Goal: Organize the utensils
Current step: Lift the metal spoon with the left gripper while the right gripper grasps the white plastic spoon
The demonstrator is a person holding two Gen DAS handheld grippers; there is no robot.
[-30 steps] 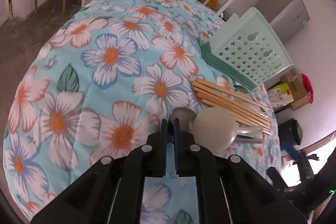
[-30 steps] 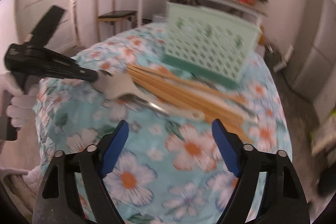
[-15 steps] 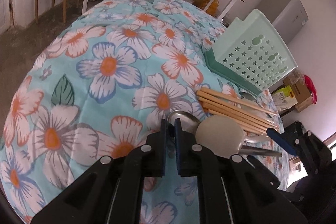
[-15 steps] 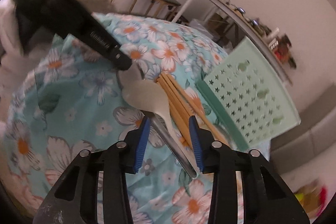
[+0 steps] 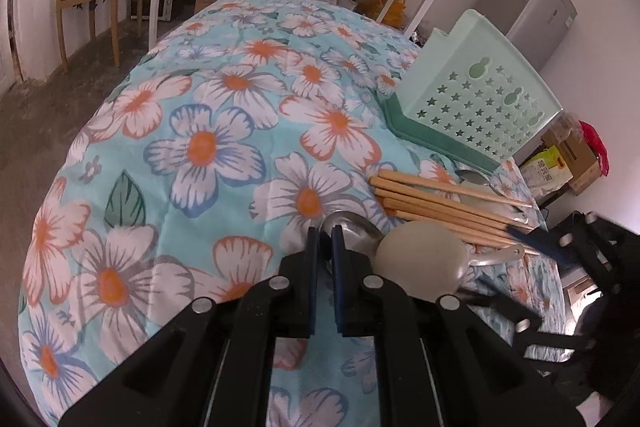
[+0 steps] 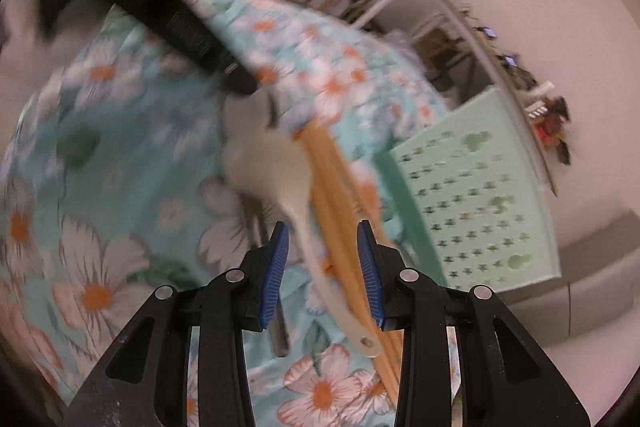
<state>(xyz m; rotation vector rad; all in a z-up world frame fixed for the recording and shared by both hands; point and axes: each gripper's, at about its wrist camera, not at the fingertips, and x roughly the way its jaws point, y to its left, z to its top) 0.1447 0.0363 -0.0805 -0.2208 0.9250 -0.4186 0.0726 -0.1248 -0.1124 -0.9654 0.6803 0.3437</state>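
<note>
Chopsticks and white spoon sit between right gripper's parted pads

No text, brand or number is being shown legibly in either view. Faint print is being displayed on a yellow-green package beyond the table edge and a small mark on the grey cabinet, but neither can be read. Pale lettering on the left gripper's black body is being blurred beyond reading.
</note>
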